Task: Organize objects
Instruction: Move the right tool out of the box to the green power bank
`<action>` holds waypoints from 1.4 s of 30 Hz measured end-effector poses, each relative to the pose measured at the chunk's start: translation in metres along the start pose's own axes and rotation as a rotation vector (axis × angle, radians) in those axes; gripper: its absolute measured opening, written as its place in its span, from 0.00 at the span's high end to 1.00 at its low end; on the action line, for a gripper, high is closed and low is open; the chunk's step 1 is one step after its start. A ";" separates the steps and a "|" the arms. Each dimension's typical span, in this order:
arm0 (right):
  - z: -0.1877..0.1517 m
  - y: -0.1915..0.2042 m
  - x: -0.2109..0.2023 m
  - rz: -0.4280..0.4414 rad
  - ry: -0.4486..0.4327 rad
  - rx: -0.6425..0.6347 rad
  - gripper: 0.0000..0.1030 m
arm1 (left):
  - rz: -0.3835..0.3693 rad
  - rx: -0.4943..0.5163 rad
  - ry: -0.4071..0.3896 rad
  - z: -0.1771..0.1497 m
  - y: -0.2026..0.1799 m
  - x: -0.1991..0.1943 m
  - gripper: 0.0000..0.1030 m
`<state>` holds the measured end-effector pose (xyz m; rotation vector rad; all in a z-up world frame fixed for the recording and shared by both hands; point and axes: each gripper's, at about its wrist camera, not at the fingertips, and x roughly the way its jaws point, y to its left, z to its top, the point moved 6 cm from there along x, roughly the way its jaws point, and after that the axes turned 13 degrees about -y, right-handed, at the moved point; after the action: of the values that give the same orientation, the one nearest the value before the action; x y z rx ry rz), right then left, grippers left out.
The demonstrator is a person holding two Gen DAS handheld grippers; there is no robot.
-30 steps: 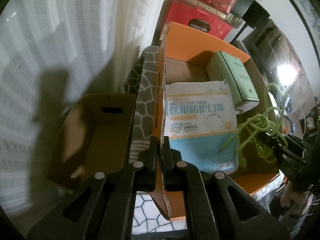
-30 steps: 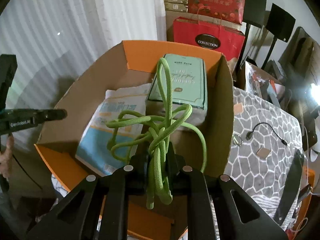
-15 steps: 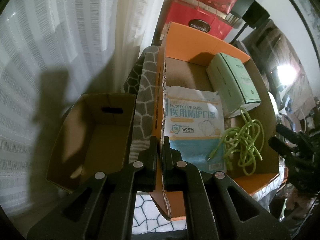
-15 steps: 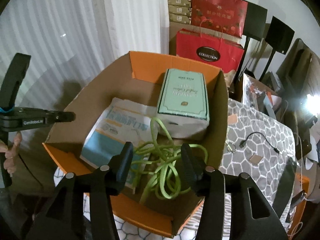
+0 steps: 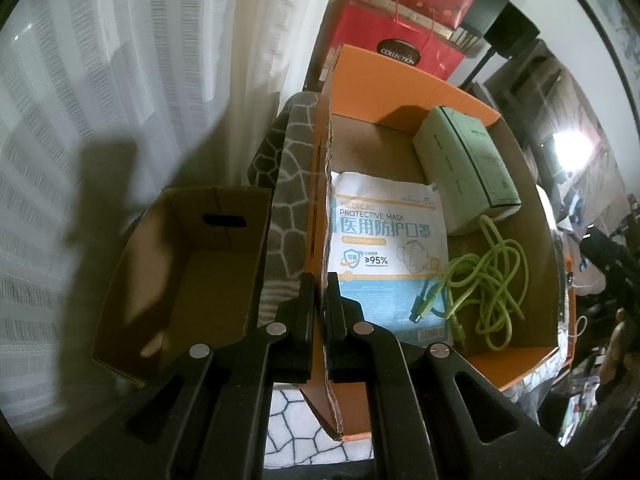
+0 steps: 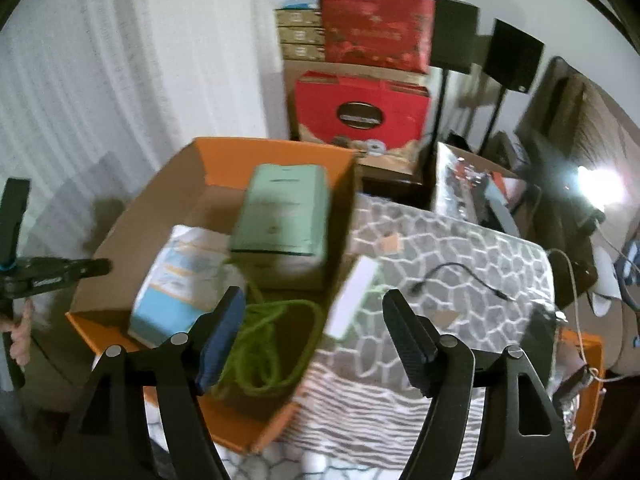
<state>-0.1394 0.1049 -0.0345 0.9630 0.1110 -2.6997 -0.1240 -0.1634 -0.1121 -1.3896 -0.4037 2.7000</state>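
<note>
An orange cardboard box (image 5: 400,76) stands on a table with a grey patterned cloth. My left gripper (image 5: 319,288) is shut on the box's near-left wall. Inside lie a blue and white mask pack (image 5: 384,240), a pale green box (image 5: 464,168) and a tangled green cable (image 5: 488,284). In the right wrist view my right gripper (image 6: 314,294) hangs above the box's right wall; its jaws are opening with nothing between them. Below it the green cable (image 6: 264,344) rests loose on the box floor beside the mask pack (image 6: 180,280) and green box (image 6: 284,216).
An empty brown carton (image 5: 192,272) sits left of the orange box by the curtain. On the patterned cloth (image 6: 440,232) lie a black cable (image 6: 456,276), small card scraps and a blurred white oblong thing (image 6: 352,300). Red bags (image 6: 360,112) stand behind.
My right gripper let go of the green cable, which dropped into the orange box. The gripper then opened wide and drew up and to the right. My left gripper kept its hold.
</note>
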 end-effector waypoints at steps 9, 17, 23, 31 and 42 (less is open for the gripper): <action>-0.006 -0.052 0.010 -0.022 0.035 0.115 0.29 | 0.001 0.001 0.000 0.000 0.000 0.000 0.96; -0.036 -0.090 0.042 -0.041 0.117 0.208 0.55 | 0.001 0.004 0.000 0.001 0.002 -0.001 0.96; -0.053 -0.100 0.071 -0.013 0.166 0.230 0.63 | 0.002 0.004 0.000 0.000 0.001 -0.001 0.96; -0.056 -0.098 0.098 -0.009 0.191 0.205 0.67 | 0.006 0.012 -0.001 0.000 0.002 -0.001 0.96; -0.063 -0.083 0.122 -0.007 0.224 0.095 0.67 | 0.007 0.015 -0.001 0.002 0.006 0.000 0.96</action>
<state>-0.2150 0.1666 -0.1617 1.2937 0.0302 -2.6146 -0.1251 -0.1693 -0.1123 -1.3888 -0.3788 2.7029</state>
